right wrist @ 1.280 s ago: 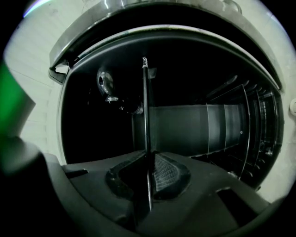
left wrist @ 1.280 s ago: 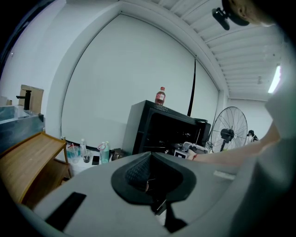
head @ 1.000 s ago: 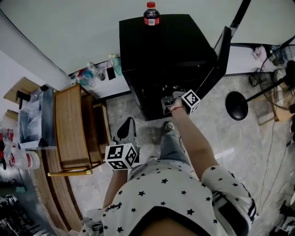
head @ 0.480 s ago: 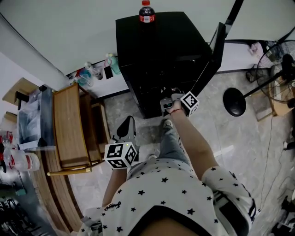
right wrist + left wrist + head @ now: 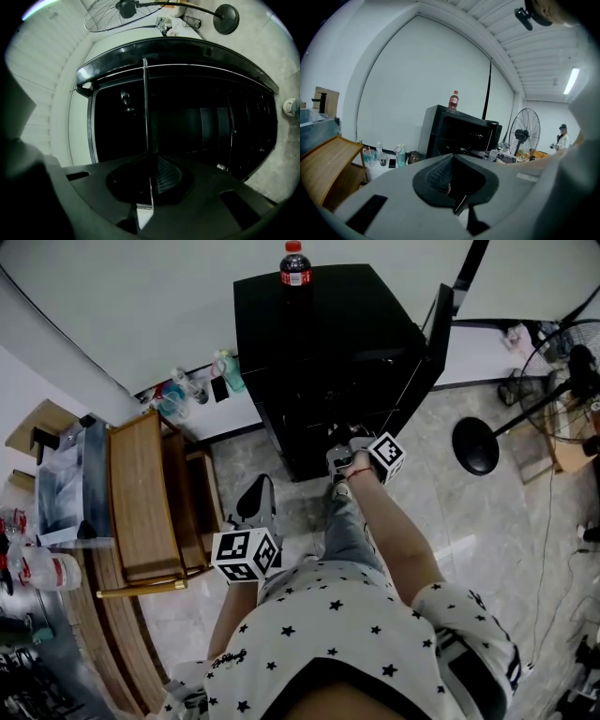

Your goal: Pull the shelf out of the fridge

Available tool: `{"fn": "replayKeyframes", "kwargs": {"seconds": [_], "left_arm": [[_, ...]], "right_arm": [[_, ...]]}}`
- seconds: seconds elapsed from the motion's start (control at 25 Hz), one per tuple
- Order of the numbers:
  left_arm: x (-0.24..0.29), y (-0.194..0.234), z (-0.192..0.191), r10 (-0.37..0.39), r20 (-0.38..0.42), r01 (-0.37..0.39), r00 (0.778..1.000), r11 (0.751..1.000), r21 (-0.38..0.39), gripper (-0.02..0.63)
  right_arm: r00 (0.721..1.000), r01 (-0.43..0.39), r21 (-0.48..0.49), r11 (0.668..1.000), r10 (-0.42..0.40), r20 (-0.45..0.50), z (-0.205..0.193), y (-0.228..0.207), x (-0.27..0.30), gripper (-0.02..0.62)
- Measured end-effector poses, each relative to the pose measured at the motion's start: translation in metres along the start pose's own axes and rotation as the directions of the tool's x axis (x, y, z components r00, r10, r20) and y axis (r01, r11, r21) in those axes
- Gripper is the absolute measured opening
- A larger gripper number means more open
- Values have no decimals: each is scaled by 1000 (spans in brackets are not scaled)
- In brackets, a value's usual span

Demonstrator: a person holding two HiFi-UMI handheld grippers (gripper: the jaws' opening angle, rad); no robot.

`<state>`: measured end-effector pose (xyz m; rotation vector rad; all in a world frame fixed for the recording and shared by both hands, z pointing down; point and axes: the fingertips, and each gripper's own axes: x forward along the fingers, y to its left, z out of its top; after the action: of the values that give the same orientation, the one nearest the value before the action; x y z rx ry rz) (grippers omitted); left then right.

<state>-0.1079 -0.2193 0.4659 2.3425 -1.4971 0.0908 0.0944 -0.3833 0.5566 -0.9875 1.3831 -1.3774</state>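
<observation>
A black mini fridge (image 5: pixel 328 343) stands against the wall with its door (image 5: pixel 433 343) swung open to the right and a cola bottle (image 5: pixel 293 265) on top. My right gripper (image 5: pixel 342 457) is at the fridge's open front, low down. In the right gripper view a thin shelf (image 5: pixel 146 108) shows edge-on and runs from the dark interior straight into my right gripper (image 5: pixel 151 180), which is shut on its front edge. My left gripper (image 5: pixel 255 507) hangs back by my body, shut, with nothing in it. The left gripper view shows the fridge (image 5: pixel 459 133) from a distance.
A wooden rack (image 5: pixel 141 498) stands left of the fridge, with several small bottles (image 5: pixel 202 381) on the floor by the wall. A standing fan (image 5: pixel 572 362) and its round base (image 5: pixel 475 445) are to the right. A cluttered table (image 5: pixel 37 563) lies far left.
My right gripper has drawn back a little from the fridge toward me, still shut on the shelf. The left gripper has not moved.
</observation>
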Motion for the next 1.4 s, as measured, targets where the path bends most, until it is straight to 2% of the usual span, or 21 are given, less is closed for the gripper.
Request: {"fn": "replayKeyframes", "kwargs": {"seconds": [0.52,1.08,1.4], "left_arm": [[-1,-6,4,-13,16,13,1000,1000,3,12],[-4,-10,6,-11,29,11,1000,1000,8,12],[-4,-11,6,-8,33,8,999,1000,7,14]], "right_arm": [[1000,4,-20,1000,-4,-5,1,-7,-27,9],[1000,13,4,1000,-13,-5,-6,0,-36,9],[1000,13,-16,1000,-13,-4,-2,-7,-37,9]]}}
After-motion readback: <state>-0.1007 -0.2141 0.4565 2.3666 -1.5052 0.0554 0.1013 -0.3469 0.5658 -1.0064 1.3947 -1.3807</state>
